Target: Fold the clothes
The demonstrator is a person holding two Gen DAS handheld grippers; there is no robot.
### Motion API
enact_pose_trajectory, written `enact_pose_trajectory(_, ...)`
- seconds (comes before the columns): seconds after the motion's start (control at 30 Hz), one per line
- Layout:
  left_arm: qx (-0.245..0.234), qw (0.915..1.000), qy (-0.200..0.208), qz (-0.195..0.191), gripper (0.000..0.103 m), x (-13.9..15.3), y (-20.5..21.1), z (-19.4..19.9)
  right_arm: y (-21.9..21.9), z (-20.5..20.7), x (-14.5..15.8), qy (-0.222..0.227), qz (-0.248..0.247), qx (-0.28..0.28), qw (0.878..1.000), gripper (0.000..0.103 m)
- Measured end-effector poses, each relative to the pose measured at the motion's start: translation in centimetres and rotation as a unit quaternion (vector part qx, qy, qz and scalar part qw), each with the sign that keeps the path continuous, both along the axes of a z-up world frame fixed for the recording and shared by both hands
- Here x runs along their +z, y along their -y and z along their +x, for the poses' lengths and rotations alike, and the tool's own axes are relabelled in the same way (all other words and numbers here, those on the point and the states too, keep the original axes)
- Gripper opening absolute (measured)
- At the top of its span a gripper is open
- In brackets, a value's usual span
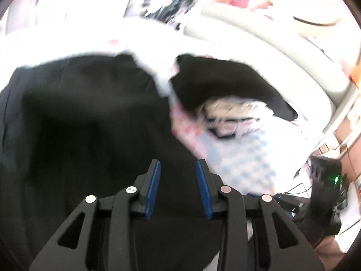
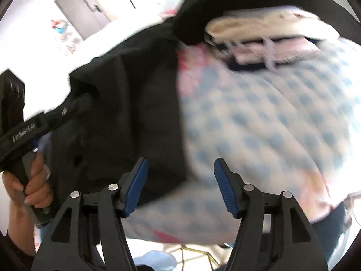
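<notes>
Lying spread on the blue-dotted bedding (image 2: 270, 122), the black garment (image 1: 90, 113) looks unfolded, a folded stack (image 2: 266, 43) sitting far right, while the left gripper (image 1: 178, 176) and right gripper (image 2: 180, 180) hover spread, empty.

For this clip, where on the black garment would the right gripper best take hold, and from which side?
Probably the black garment's near right-hand edge, where it ends against the blue-checked cover. That border runs straight and lies just ahead of the open right gripper, so coming in from the cover side, sliding one finger under the hem, seems best. Blur hides any loose fold there.
</notes>
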State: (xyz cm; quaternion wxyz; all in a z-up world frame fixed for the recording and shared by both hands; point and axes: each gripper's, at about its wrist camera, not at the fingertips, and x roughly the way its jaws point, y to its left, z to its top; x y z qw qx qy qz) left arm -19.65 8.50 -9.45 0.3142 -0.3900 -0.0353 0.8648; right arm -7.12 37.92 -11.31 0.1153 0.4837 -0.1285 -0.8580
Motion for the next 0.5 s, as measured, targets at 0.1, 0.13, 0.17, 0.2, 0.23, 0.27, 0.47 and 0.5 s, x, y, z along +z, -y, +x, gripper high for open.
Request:
enact_pose_trajectory(0.1, -0.009, 0.9984, -0.016, -0.053, 0.037, -0.7, -3.9, -2.2, 1.3, -3.3, -1.4, 0.006, 0.01, 0.005, 1.0, 0.063)
enact_pose_trajectory(0.13, -0.012, 0.9972, -0.006, -0.073, 0.037, -1.5, -4.3, -2.6, 1.4, -3.9, -2.1, 0.023, 0.018, 0.0, 1.0, 0.063)
enact_pose_trajectory(0.17, -0.015, 0.9955, 0.004, -0.093, 0.037, -2.4, -4.7, -3.1, 1.5, -4.4, -2.9, 0.04, 0.028, -0.006, 0.999, 0.062)
enact_pose_trajectory(0.2, -0.014, 0.9928, 0.016, -0.117, 0.037, -3.4, -4.8, -3.3, 1.4, -4.4, -3.7, 0.051, 0.031, -0.01, 0.998, 0.06)
enact_pose_trajectory(0.23, -0.009, 0.9895, 0.031, -0.141, 0.037, -4.6, -4.5, -3.2, 0.8, -4.1, -4.4, 0.054, 0.028, -0.014, 0.998, 0.059)
enact_pose_trajectory(0.27, -0.002, 0.9855, 0.046, -0.163, 0.037, -6.0, -4.1, -3.1, 0.3, -3.6, -4.8, 0.051, 0.026, -0.013, 0.998, 0.058)
enact_pose_trajectory(0.47, 0.007, 0.979, 0.092, -0.182, 0.036, -9.1, 0.8, 1.1, -1.3, -1.9, -4.0, 0.044, 0.027, -0.008, 0.999, 0.056)
enact_pose_trajectory(0.5, 0.001, 0.9788, 0.088, -0.185, 0.037, -8.8, 1.4, 2.0, -1.5, -1.9, -3.8, 0.045, 0.026, -0.008, 0.999, 0.056)
